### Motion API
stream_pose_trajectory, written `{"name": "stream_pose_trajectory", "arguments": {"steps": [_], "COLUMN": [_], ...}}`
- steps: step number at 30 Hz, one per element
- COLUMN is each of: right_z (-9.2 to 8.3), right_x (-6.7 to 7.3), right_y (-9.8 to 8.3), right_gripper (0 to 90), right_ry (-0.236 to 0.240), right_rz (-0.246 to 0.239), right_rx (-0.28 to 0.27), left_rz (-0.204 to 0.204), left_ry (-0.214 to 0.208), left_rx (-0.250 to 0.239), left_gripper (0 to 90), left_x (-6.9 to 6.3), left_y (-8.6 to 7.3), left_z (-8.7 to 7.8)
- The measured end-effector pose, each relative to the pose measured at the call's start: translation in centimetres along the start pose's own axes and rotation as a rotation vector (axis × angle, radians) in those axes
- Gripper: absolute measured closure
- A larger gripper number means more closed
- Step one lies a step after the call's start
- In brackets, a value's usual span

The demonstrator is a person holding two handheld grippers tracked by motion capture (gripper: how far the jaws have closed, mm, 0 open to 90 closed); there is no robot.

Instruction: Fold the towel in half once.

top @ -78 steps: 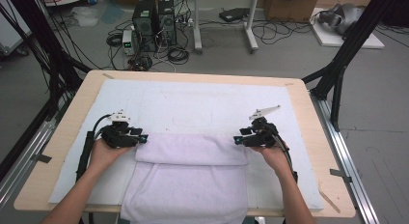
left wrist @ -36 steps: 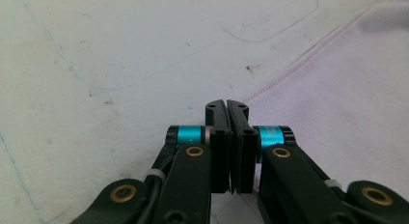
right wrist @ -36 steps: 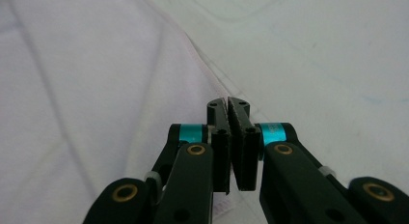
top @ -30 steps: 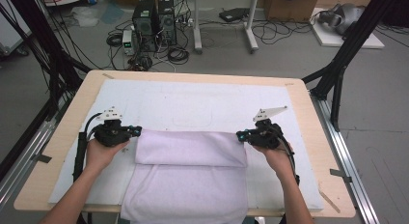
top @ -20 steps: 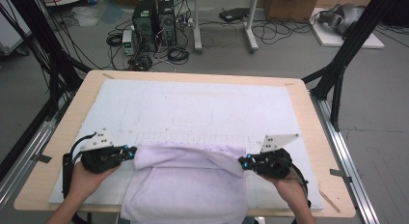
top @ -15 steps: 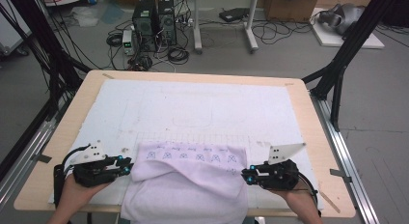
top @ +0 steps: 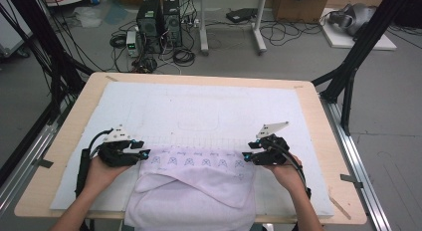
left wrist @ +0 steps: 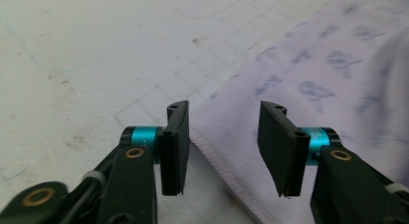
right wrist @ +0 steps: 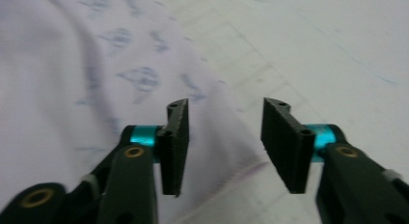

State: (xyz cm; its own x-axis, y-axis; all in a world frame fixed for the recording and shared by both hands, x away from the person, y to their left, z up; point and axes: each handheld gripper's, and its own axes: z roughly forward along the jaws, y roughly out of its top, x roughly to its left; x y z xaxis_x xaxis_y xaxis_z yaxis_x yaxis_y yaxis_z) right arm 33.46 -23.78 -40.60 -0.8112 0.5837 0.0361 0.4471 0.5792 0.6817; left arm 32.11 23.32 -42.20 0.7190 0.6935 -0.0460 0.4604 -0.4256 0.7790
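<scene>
A pale lilac towel (top: 199,183) with small blue prints lies folded at the table's near edge, its front hanging over. My left gripper (top: 143,154) rests at the towel's far left corner, my right gripper (top: 248,157) at its far right corner. In the left gripper view the left gripper (left wrist: 223,108) stands open over the hemmed corner of the towel (left wrist: 313,64), which lies slack between the jaws. The right gripper (right wrist: 224,105) is likewise open above the towel (right wrist: 72,89). Both pairs of jaws have just been opening, and neither presses on the cloth.
A white mat (top: 199,104) with faint grid lines covers the wooden table (top: 318,116). Black frame legs (top: 348,76) stand at the right corner and at the left. Computers and cables sit on the floor beyond the far edge.
Both hands dragged the towel's upper layer toward the person, then came forward a little. The jaws, shut on the towel's corners a second ago, have opened and let go.
</scene>
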Motion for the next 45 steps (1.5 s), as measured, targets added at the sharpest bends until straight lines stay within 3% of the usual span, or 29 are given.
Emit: {"name": "stream_pose_trajectory", "arguments": {"steps": [5,7,8,9,10,11,12,14,16,18,20,23,26,29,32,33,34,36,38,40,42,43,45], "right_z": [1.3,1.9,2.2,2.3,2.5,2.5,2.6,2.7,2.8,3.0,2.8,1.8,0.3,-1.1,-2.6,-3.1,-3.3,-2.8,-1.8,-1.1,-0.3,0.1,0.6], "right_x": [-1.4,-1.6,-1.6,-1.7,-1.7,-1.7,-1.9,-1.8,-2.0,-2.7,-3.4,-5.2,-7.7,-9.4,-10.1,-10.4,-10.6,-11.0,-11.3,-10.9,-10.5,-10.4,-9.3], "right_y": [-0.7,-0.8,-0.9,-0.9,-1.0,-1.0,-0.9,-0.7,-0.5,-0.1,0.9,3.3,6.1,8.3,11.0,11.8,12.0,12.0,11.1,10.0,8.7,8.2,7.2], "right_gripper": [46.4,46.0,47.5,50.7,56.3,69.0,77.0,84.2,84.8,85.5,86.0,86.1,86.2,86.3,86.2,85.5,83.3,67.6,62.6,60.4,55.7,54.6,56.0], "right_ry": [0.036,0.039,0.044,0.043,0.05,0.056,0.108,0.12,0.113,0.097,0.044,-0.038,-0.113,-0.148,-0.211,-0.214,-0.213,-0.214,-0.186,-0.164,-0.112,-0.088,-0.103], "right_rz": [0.056,0.055,0.047,0.047,0.051,0.05,0.044,0.027,0.015,0.015,0.004,0.013,0.029,0.063,0.031,0.023,0.013,0.037,0.075,0.077,0.111,0.131,0.1], "right_rx": [0.031,0.064,0.08,0.093,0.095,0.09,0.086,0.086,0.083,0.091,0.094,0.036,0.011,-0.047,-0.055,-0.086,-0.097,-0.09,-0.064,-0.072,-0.073,-0.037,-0.034], "left_rz": [-0.048,-0.039,-0.035,-0.032,-0.03,-0.01,0.003,0.013,0.013,-0.017,-0.028,-0.011,-0.04,-0.029,-0.01,-0.018,-0.037,-0.064,-0.082,-0.098,-0.096,-0.087,-0.086], "left_ry": [0.019,0.026,0.027,0.0,-0.033,-0.036,-0.044,-0.039,-0.024,-0.011,0.006,0.072,0.124,0.176,0.225,0.235,0.248,0.254,0.242,0.219,0.204,0.191,0.167], "left_rx": [0.09,0.085,0.083,0.079,0.074,0.079,0.083,0.088,0.077,0.056,0.046,0.016,-0.028,-0.065,-0.077,-0.08,-0.077,-0.059,-0.04,-0.041,-0.026,-0.02,-0.023], "left_gripper": [43.0,43.6,47.3,51.9,65.0,73.3,79.3,84.0,85.7,86.3,86.5,86.7,86.7,86.7,86.5,85.7,82.3,63.7,59.2,58.0,57.1,57.0,56.4], "left_x": [1.0,1.0,1.0,1.0,1.0,0.7,0.6,0.4,0.7,1.5,2.4,3.6,5.5,6.5,7.1,7.3,7.5,8.1,8.4,8.4,8.1,7.8,7.2], "left_y": [-0.4,-0.6,-0.6,-0.6,-0.6,-0.5,-0.4,-0.1,0.2,0.8,2.2,5.1,8.7,12.4,15.4,15.7,15.8,15.4,14.2,12.6,11.1,10.4,9.2], "left_z": [2.1,2.3,2.3,2.3,2.3,2.3,2.3,2.3,2.4,2.6,2.8,3.1,2.7,2.1,1.6,1.6,1.7,2.0,2.2,2.3,2.4,2.4,2.5]}}
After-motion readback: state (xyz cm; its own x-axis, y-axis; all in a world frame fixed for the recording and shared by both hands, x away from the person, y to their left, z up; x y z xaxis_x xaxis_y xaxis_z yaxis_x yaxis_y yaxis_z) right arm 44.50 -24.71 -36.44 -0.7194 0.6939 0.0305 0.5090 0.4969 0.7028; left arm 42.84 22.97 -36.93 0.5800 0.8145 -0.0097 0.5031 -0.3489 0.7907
